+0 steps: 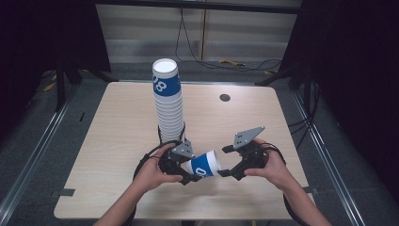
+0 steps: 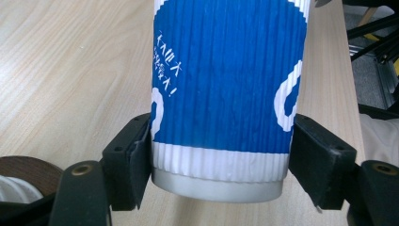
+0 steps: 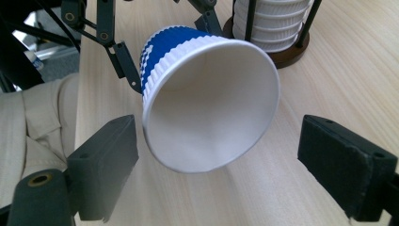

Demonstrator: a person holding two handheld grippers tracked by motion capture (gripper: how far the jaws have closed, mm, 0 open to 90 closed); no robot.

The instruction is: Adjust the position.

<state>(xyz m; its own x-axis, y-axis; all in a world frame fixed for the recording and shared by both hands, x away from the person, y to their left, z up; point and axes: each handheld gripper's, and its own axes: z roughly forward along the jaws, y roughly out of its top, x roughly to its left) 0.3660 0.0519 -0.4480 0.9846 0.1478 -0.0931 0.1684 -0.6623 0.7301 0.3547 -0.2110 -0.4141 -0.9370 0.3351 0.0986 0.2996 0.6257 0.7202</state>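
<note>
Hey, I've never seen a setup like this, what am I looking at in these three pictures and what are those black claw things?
A person sits at a wooden table holding hand-operated tongs in each hand. The high view looks down from above; the other two come from cameras riding on the tongs. The left tongs are shut on the base of a blue and white paper cup, held on its side. The right tongs stand open, pads apart from the cup's rim, its open mouth facing them. Behind stands a tall stack of cups in a holder.

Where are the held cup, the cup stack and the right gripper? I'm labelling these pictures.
held cup (image 1: 205,165), high view, blue side wall
cup stack (image 1: 168,101), high view, white ribbed middle
right gripper (image 3: 211,155), right gripper view, midway between its fingertips
</note>
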